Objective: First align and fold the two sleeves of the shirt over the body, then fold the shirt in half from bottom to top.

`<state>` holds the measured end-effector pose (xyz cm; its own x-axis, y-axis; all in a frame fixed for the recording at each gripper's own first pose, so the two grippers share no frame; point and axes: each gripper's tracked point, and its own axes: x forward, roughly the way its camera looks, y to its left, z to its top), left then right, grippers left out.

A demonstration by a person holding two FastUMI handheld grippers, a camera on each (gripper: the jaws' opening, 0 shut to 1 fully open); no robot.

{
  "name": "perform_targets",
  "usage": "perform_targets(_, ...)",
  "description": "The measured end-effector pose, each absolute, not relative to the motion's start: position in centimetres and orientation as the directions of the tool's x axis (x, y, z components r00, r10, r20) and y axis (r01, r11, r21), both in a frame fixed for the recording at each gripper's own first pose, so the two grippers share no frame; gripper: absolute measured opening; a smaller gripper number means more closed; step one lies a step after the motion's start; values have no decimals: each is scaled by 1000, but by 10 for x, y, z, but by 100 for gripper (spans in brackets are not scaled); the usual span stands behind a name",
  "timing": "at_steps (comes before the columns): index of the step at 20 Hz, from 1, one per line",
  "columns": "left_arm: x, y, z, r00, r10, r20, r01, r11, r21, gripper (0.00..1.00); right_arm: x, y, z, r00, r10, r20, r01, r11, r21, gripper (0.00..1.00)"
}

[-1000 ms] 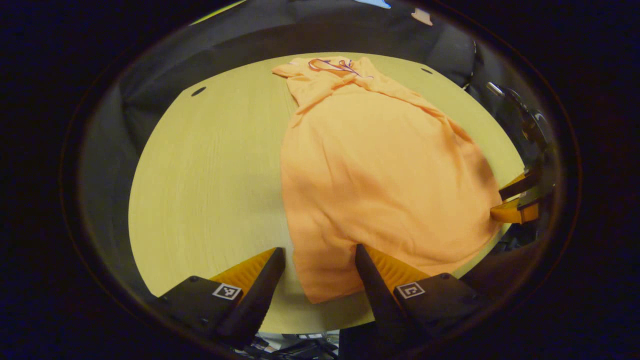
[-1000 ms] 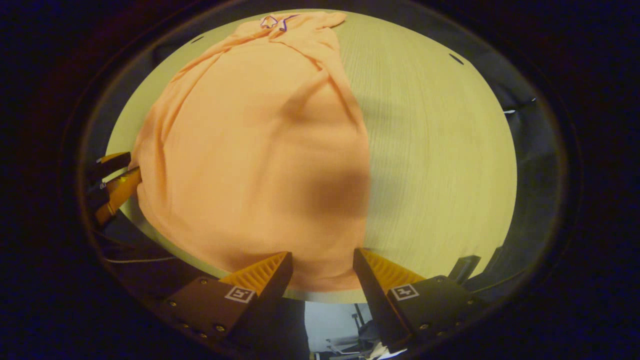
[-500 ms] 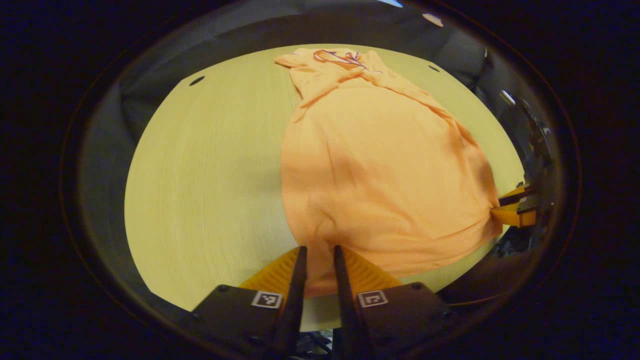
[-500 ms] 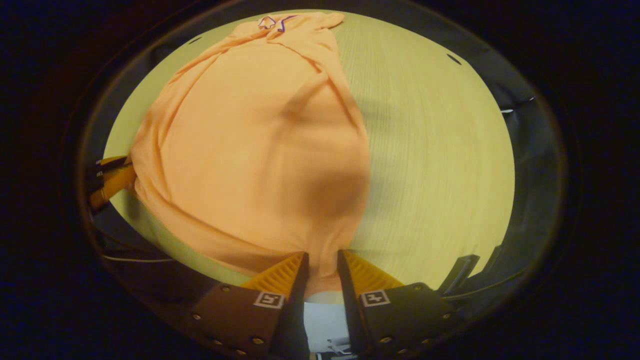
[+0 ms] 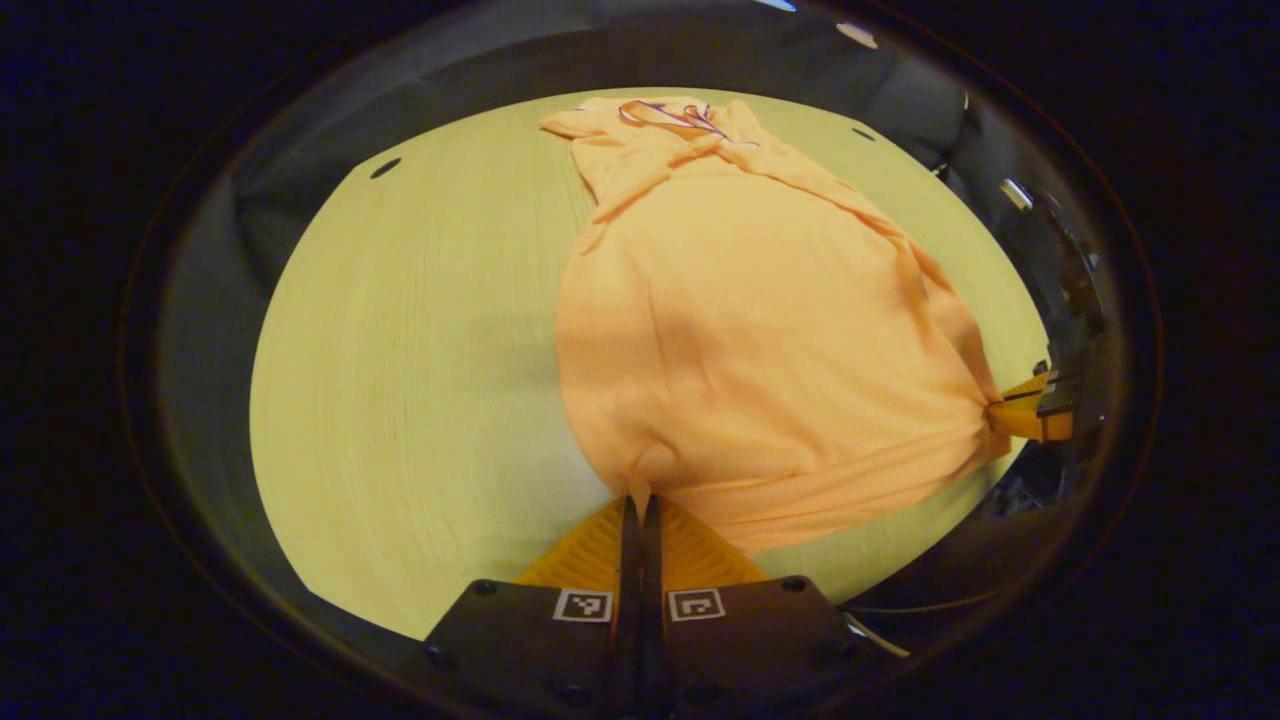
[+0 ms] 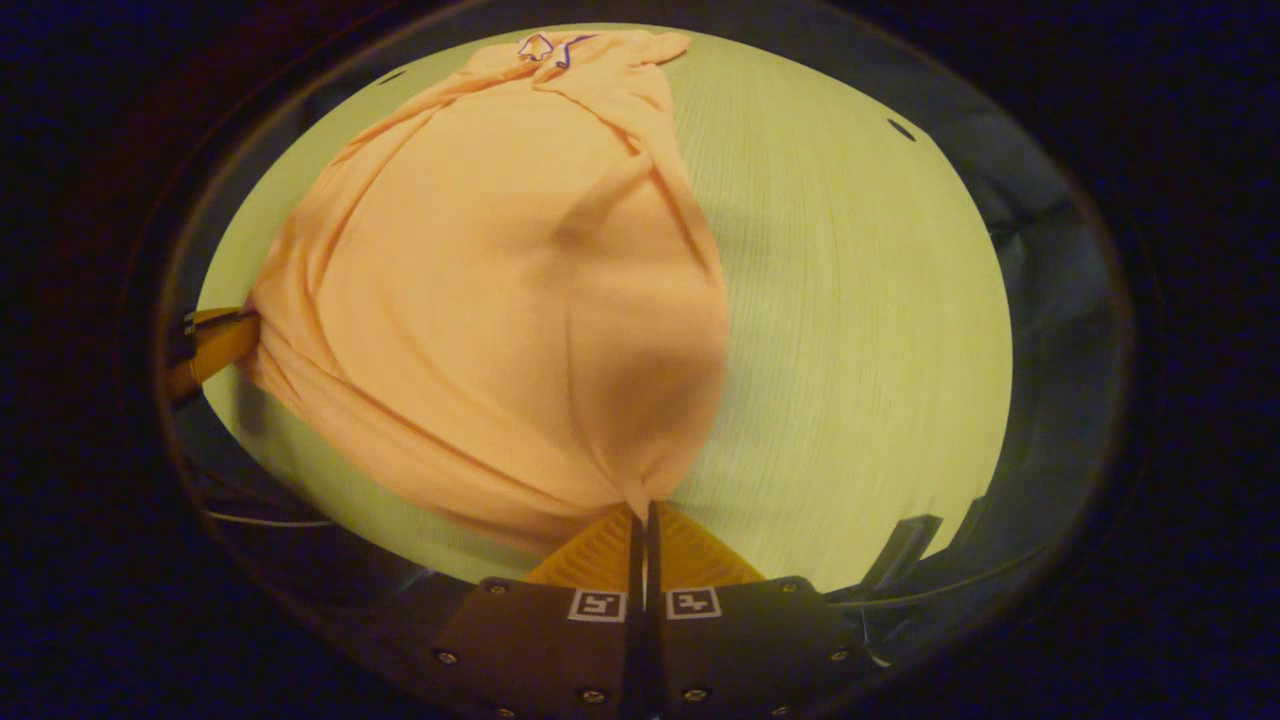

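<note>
In the right gripper view, the right gripper (image 6: pixel 640 512) has its two fingers pressed together on the near hem corner of the orange shirt (image 6: pixel 500 290). The shirt lies on the round wooden table (image 6: pixel 860 330). The left gripper (image 6: pixel 215 340) pinches the shirt's other hem corner, at the shirt's left edge.

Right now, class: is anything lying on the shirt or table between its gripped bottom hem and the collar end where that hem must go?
Nothing visible: the shirt lies bare, held by the left gripper and right gripper.
</note>
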<state>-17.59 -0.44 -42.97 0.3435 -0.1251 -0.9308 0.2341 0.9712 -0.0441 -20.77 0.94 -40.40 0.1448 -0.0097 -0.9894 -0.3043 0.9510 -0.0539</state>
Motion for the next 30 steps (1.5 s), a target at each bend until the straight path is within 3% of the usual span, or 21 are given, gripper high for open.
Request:
perform_targets(5,-168,-4,-417,379,-132,-916,251,967,-35,6,-192,20,-392,168,45,-985,-251,968,1,0)
perform_targets(12,-126,4,-393,422,-142,-896,226,973,-48,6,-122,25,-353,277,81,-958,-257,966,8,0)
perform_targets(30,98,1,-328,597,-170,-784,164,982,-88,6,102,59,-273,519,147,-842,-225,974,32,0)
